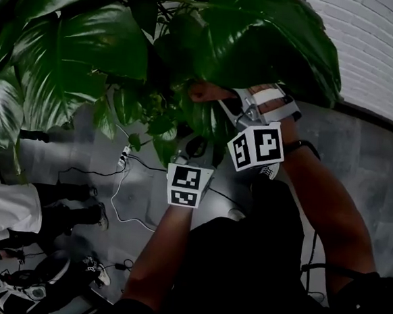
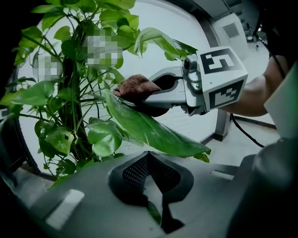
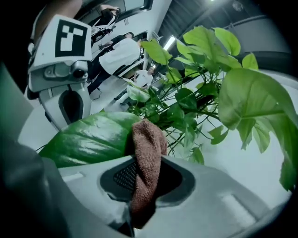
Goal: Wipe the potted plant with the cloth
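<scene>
Step in hand: wiping a leaf, judged mid-stroke. The cloth (image 3: 148,148) is clamped in the right hand-held gripper (image 3: 145,183), whose jaws are clenched on it, and its free end is laid against the upper face of a large leaf (image 3: 88,139) of the potted plant (image 1: 76,49). The left hand-held gripper (image 2: 150,183) is seen clenched too, with a thin green sliver (image 2: 153,212) pinched between its jaws. It is judged to be steadying the leaf from the far side, but whether the sliver belongs to that same leaf cannot be told.

Next move, as judged: the cloth is to be drawn along the leaf toward its tip with light pressure while the leaf is kept supported. Too hard a pull could tear the blade or snap the stalk.

Hidden or unclear: the pot is not shown in any view, so where the plant stands on the floor (image 1: 359,152) cannot be placed. The contact point is covered by foliage in the head view. Cables (image 1: 116,194) lie on the floor below.
</scene>
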Demonstrator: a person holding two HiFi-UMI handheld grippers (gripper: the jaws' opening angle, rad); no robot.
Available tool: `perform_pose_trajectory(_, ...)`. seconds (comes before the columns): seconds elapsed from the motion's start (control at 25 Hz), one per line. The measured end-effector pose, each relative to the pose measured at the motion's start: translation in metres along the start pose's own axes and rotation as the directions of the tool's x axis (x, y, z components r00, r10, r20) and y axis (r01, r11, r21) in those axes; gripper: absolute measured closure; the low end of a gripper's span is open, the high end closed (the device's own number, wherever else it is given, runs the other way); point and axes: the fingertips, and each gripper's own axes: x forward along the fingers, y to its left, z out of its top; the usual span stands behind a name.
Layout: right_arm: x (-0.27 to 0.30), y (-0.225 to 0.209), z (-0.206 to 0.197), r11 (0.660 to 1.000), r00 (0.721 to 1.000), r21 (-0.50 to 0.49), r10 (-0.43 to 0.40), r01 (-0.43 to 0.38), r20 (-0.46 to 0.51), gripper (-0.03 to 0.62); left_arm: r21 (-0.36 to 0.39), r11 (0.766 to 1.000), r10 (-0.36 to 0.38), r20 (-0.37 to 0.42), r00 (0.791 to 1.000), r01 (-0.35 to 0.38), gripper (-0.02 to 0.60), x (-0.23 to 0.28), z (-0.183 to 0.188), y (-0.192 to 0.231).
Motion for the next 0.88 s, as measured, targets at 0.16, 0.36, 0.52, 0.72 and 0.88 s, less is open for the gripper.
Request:
perform_pose_trajectory(0.16,0.000,0.006,-0.009,0.999,1.000,0.035,0.016,-0.016,-0.009,0.531,0.003,1.000,0.001,0.006,1.000,-0.001,0.565,0.000,0.002,0.001)
perform_pose_trajectory(0.36,0.002,0.013,-0.023,0.995,0.999,0.085,0.044,-0.043,-0.018,0.530,0.010,1.000,-0.005,0.002,1.000,0.005,0.565,0.000,0.000,-0.003)
perform_pose_trajectory(0.52,0.001,0.023,-0.036,0.990,0.996,0.120,0.075,-0.069,-0.040,0.531,0.015,1.000,-0.010,-0.002,1.000,0.010,0.565,0.001,-0.002,-0.006)
perform_pose_trajectory(0.72,-0.001,0.039,-0.047,0.985,0.992,0.133,0.116,-0.107,-0.057,0.530,0.012,1.000,-0.013,-0.005,1.000,0.013,0.565,0.001,-0.003,-0.009)
perform_pose_trajectory(0.88,-0.004,0.051,-0.054,0.977,0.988,0.167,0.144,-0.132,-0.059,0.531,0.002,1.000,-0.009,-0.007,1.000,0.009,0.565,-0.001,-0.005,-0.009)
